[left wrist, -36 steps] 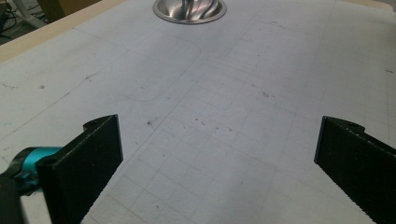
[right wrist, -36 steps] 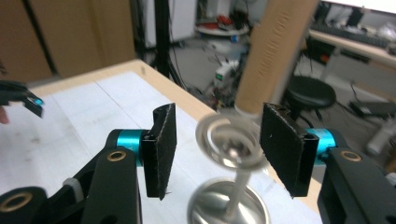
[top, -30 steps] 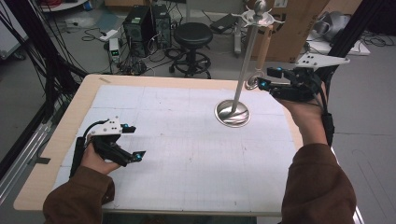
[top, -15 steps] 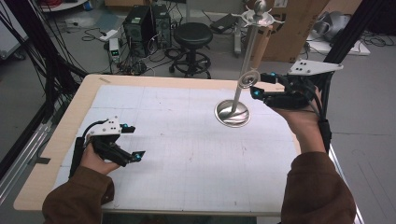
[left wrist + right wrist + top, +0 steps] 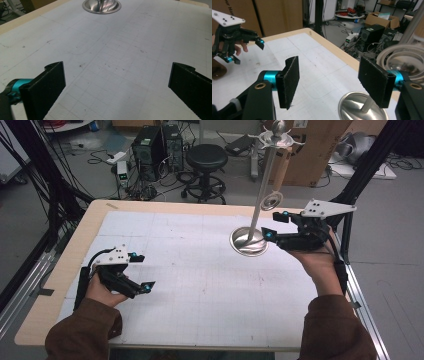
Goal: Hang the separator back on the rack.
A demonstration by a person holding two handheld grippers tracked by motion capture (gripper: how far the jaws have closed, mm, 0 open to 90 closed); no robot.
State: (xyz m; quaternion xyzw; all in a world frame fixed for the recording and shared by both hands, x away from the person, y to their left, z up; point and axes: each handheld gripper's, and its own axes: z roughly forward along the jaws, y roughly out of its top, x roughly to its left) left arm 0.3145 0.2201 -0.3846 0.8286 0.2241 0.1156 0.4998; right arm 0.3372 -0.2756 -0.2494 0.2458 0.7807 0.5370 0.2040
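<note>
The right gripper [image 5: 328,80] hangs above the table [image 5: 312,60] with its black jaws wide apart, nothing between them. Just beneath the right-hand jaw sits the metal stand's round base [image 5: 352,107], its pole rising beside what looks like a ring [image 5: 399,58], though it's blurred. Across the table, near its far edge, the left gripper [image 5: 248,48] is open too.

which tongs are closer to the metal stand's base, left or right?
The right tongs: they sit open just beside the stand's round base. The left tongs, also open, rest far across the table near the person's edge.
</note>
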